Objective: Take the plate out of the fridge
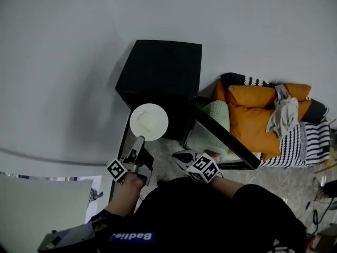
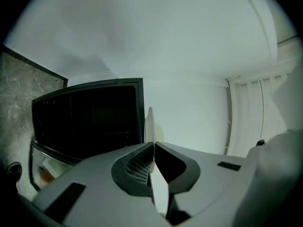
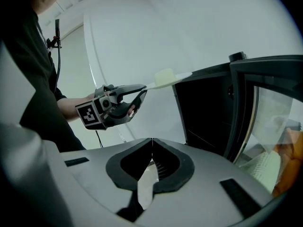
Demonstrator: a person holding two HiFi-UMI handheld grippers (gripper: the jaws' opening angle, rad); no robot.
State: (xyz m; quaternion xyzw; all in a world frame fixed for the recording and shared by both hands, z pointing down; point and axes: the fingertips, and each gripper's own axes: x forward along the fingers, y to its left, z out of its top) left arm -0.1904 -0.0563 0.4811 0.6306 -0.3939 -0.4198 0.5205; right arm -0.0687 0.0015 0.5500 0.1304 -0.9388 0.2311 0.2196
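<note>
A round white plate point(image 1: 149, 122) with a pale block of food on it hangs in front of the black fridge point(image 1: 160, 70), outside the cabinet. My left gripper point(image 1: 138, 142) is shut on the plate's near rim. In the left gripper view the plate point(image 2: 149, 122) shows edge-on, clamped between the jaws point(image 2: 152, 148). My right gripper point(image 1: 178, 154) is just right of the left one, shut with nothing in it point(image 3: 152, 141). In the right gripper view the left gripper point(image 3: 142, 89) holds the plate point(image 3: 166, 78) level beside the fridge point(image 3: 208, 112).
The fridge's glass door point(image 1: 224, 136) stands open to the right. Orange cushions point(image 1: 260, 112) and striped cloth point(image 1: 308, 138) lie behind it on the right. A white wall point(image 1: 63, 62) runs on the left, with stone floor point(image 1: 166, 165) below.
</note>
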